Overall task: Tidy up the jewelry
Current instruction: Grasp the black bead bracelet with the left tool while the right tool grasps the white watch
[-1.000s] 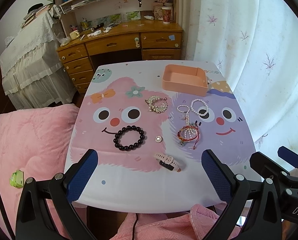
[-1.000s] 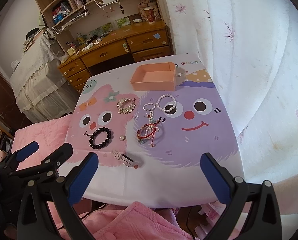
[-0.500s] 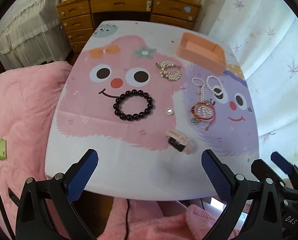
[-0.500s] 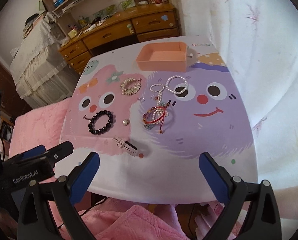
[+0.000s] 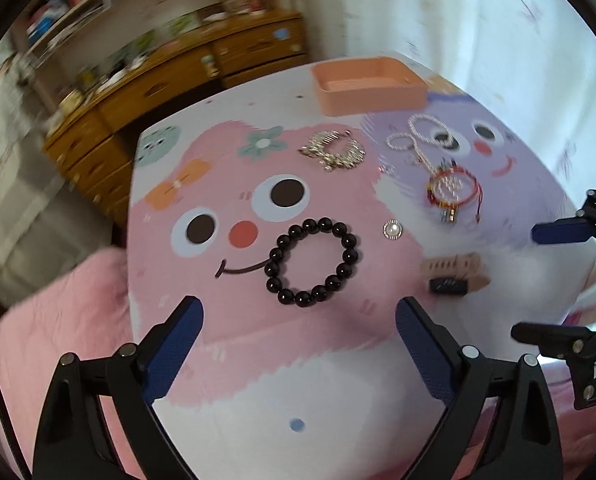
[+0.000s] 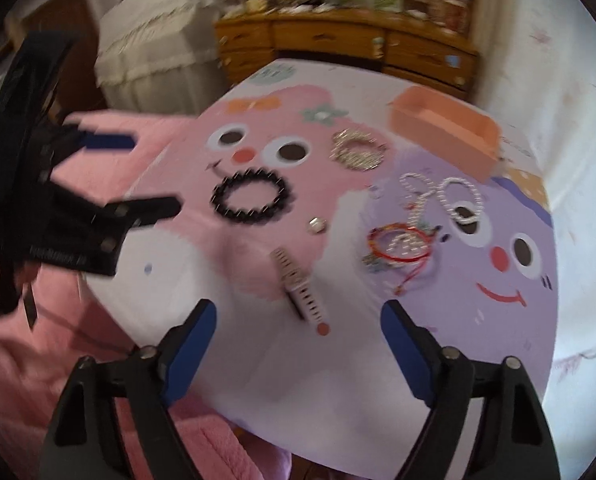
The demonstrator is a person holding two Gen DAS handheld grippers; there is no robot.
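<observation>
Lying loose: black bead bracelet (image 5: 313,262), pearl stud (image 5: 392,230), watch (image 6: 299,288), red cord bracelet (image 5: 453,191), pearl strands (image 5: 421,136) and gold piece (image 5: 333,152) are spread on the cartoon tablecloth (image 5: 298,380); none is boxed
Destination: peach tray (image 5: 371,98) is set at the far edge, seemingly to receive them
Left gripper (image 5: 298,340): spread wide, nothing held; aimed at the beads
Right gripper (image 6: 298,340): spread wide, nothing held; aimed at the watch
Writing: blurred, unreadable

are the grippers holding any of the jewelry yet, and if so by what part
Nothing is held. The left gripper and right gripper are both open with empty jaws above the table; the black bead bracelet and watch lie untouched.
</observation>
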